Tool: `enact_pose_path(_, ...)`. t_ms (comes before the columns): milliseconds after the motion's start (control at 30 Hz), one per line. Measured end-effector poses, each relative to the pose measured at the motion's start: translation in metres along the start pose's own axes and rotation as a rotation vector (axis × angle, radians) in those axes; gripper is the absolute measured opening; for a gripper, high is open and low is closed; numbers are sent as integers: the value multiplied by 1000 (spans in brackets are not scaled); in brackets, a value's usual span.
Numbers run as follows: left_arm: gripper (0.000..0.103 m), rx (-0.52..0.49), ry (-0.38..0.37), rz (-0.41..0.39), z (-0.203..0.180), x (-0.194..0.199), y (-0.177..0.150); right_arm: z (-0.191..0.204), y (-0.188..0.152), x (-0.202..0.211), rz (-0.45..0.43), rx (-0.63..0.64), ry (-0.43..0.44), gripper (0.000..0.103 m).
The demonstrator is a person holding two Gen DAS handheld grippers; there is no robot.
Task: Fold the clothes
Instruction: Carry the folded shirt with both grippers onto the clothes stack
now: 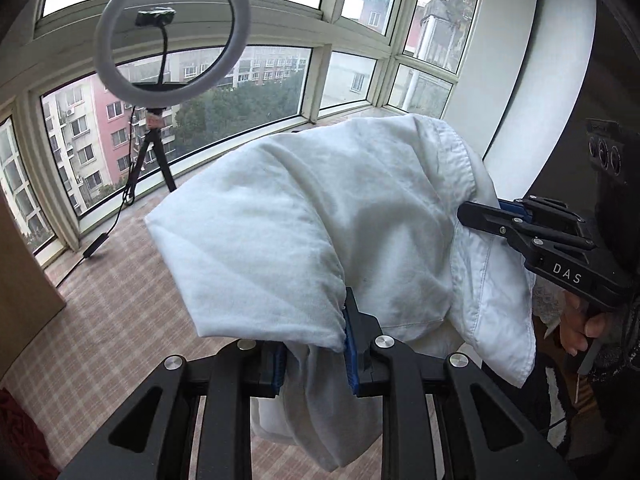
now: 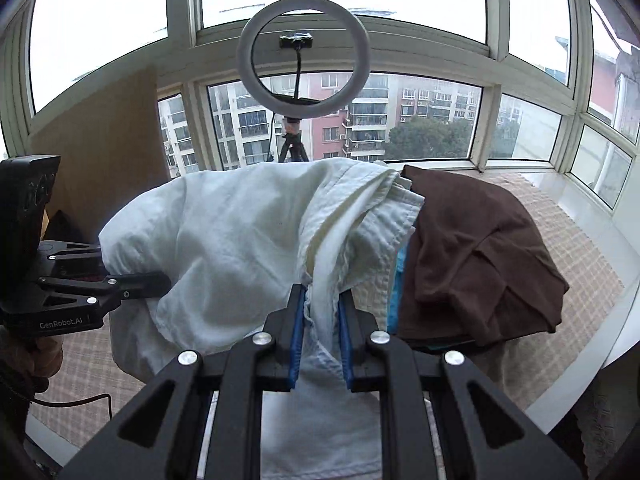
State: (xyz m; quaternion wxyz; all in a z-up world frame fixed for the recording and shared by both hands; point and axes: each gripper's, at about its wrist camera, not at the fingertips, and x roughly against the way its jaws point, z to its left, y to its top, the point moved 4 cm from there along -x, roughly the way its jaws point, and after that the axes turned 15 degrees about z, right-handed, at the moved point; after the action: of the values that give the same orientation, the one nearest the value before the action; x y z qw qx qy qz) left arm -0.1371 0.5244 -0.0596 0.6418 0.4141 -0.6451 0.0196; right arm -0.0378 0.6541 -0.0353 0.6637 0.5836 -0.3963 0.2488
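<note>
Both tongs, left (image 1: 316, 344) and right (image 2: 322, 320), pinch a white garment (image 1: 320, 216) above a checked cloth surface (image 2: 576, 248), bay windows (image 2: 432, 120) behind.

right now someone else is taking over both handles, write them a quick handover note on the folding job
Left tool: shut on the white garment, pinching bunched cloth.
Right tool: shut on the same garment near a seamed edge.
White garment hangs between the two tools, raised off the checked surface and draped in loose folds, not flat.
Brown garment lies roughly folded on the surface to the right, over something blue.
Done: the brown piece looks set aside.
Left: lay the white one down flat, fold it, stack it.
</note>
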Motion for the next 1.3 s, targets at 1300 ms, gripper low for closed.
enact_pose_path(1300,47,113,184,54,-47,-202,202,-269,69,-144,-36,332,122,38)
